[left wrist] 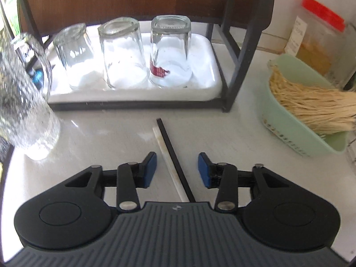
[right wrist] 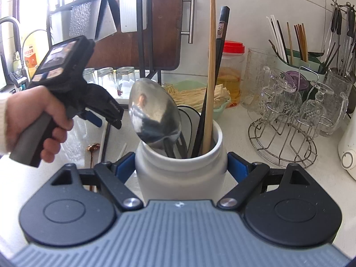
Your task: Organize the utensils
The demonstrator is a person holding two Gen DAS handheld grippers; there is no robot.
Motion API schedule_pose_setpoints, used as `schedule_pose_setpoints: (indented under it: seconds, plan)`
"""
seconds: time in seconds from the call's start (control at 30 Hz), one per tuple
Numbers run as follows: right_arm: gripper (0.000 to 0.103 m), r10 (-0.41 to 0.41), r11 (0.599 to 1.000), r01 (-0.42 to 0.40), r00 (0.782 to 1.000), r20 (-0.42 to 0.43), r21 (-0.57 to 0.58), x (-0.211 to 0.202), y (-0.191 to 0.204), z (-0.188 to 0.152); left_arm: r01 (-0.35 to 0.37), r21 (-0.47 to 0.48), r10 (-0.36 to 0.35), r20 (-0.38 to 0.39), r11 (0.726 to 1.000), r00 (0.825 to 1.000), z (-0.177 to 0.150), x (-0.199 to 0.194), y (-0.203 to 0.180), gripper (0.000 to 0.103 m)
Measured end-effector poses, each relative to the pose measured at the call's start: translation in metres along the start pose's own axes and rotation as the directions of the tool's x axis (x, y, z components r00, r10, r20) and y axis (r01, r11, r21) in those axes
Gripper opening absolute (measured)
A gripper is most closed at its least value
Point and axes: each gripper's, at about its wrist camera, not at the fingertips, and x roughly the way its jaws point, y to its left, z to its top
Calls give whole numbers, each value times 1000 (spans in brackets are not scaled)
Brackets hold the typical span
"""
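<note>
The left gripper, its blue pads apart, sits low over the white counter with two chopsticks between the jaws: a slim black chopstick and a pale white chopstick lying just left of it, the pair touching or nearly so. Neither pad presses on them. The right gripper is clamped on the sides of a white ceramic utensil crock, which already holds a large steel spoon, a wooden chopstick and a black chopstick.

The main risk is the pinch itself. The sticks are thin and lie flat, so pads closing too high could skate over them, or catch only one and flick the other aside. Closing on both at once may cross them, leaving a twisted hold that slips on the way to the crock.

Far left stands a crackled clear glass, near enough that a wide swing could knock it. A copper-coloured spoon also lies on the counter; whether it touches the chopsticks I cannot tell from the right wrist view. The crowded crock mouth could deflect an incoming stick.
</note>
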Motion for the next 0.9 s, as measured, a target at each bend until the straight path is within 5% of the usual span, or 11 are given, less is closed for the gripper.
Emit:
schedule_pose_setpoints:
  seconds: [0.1, 0.3, 0.4, 0.9]
  plan:
    - [90, -1, 1000, 1, 1000, 2, 2, 0, 0, 0, 12, 14, -12, -14, 1000, 1000, 3, -1, -2, 19]
    - [90, -1, 1000, 1, 1000, 5, 5, 1, -1, 0, 25, 46, -25, -10, 999, 1000, -2, -7, -11, 15]
    - [90, -2, 1000, 2, 1000, 5, 4, 1, -1, 0, 43, 60, -43, -1, 997, 999, -6, -15, -13, 1]
    - [90, -2, 1000, 2, 1000, 6, 5, 1, 0, 0, 136, 2, -136, -3, 991, 991, -45, -54, 12, 0]
